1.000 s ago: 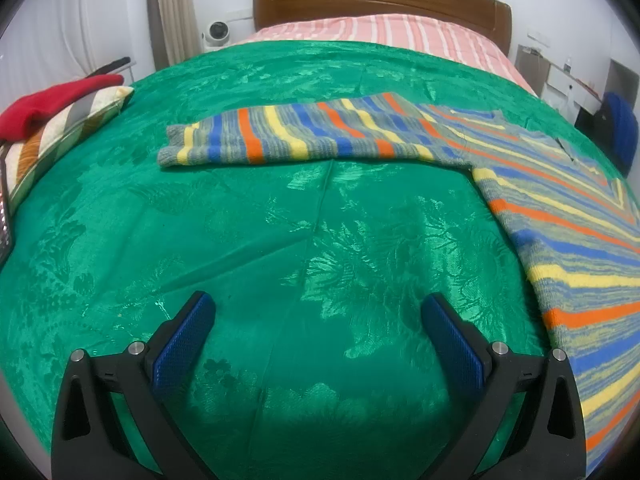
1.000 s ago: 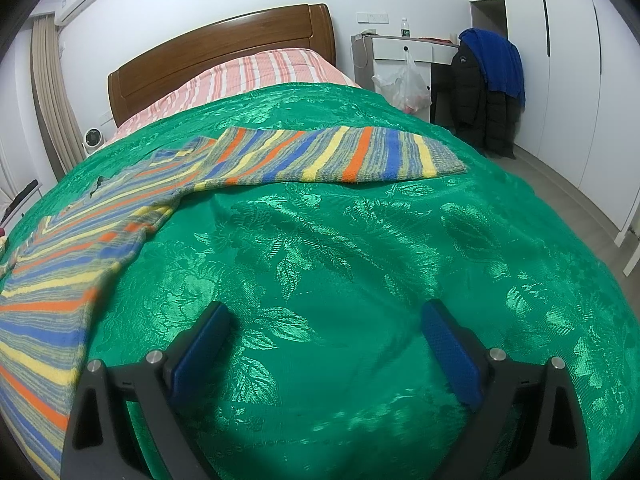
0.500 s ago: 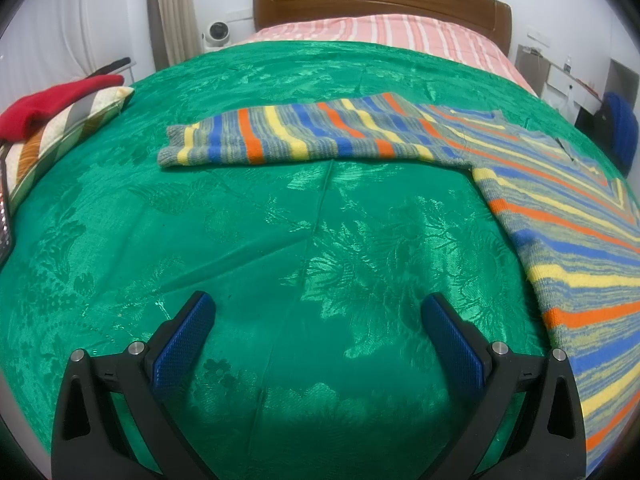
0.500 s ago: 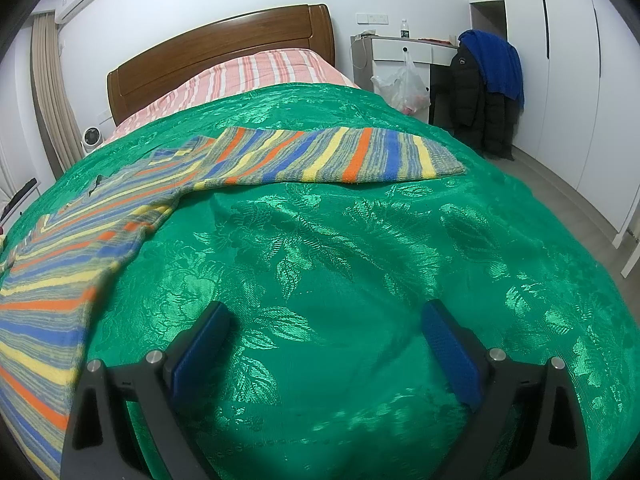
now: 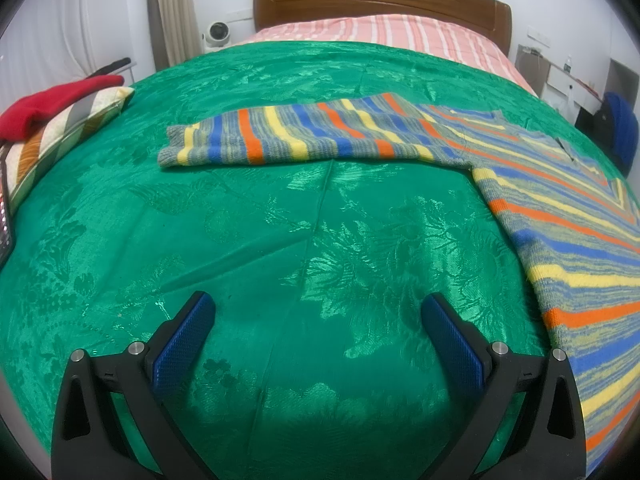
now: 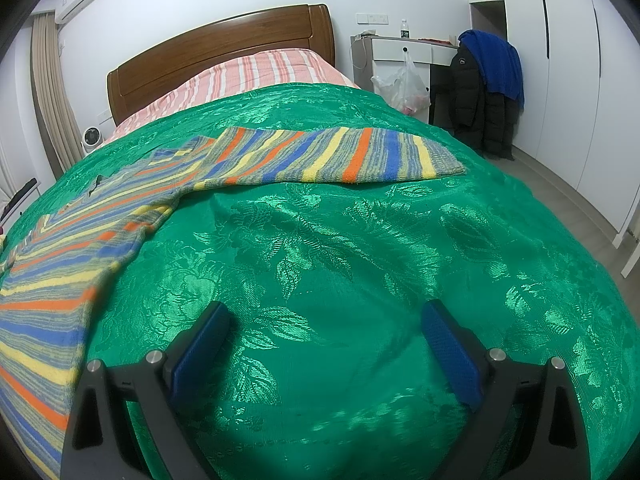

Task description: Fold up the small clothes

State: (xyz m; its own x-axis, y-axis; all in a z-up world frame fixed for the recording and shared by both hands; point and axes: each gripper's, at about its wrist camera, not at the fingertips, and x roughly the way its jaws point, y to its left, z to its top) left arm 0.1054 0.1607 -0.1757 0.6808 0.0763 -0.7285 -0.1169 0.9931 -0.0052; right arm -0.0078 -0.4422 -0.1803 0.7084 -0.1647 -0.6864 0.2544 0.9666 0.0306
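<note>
A striped knit sweater in blue, yellow, orange and grey lies spread flat on the green bedspread (image 5: 280, 240). In the left wrist view its body (image 5: 580, 240) fills the right side and one sleeve (image 5: 288, 140) stretches left. In the right wrist view the body (image 6: 60, 260) lies at the left and the other sleeve (image 6: 340, 156) stretches right. My left gripper (image 5: 318, 316) is open and empty above bare bedspread, short of the sleeve. My right gripper (image 6: 324, 320) is open and empty above the bedspread (image 6: 360, 260), right of the sweater's body.
A striped cushion (image 5: 60, 136) with a red garment (image 5: 52, 100) on it lies at the bed's left edge. The wooden headboard (image 5: 380, 0) and pink striped sheet are at the far end. A desk, hanging jackets (image 6: 484, 92) and wardrobe stand to the right.
</note>
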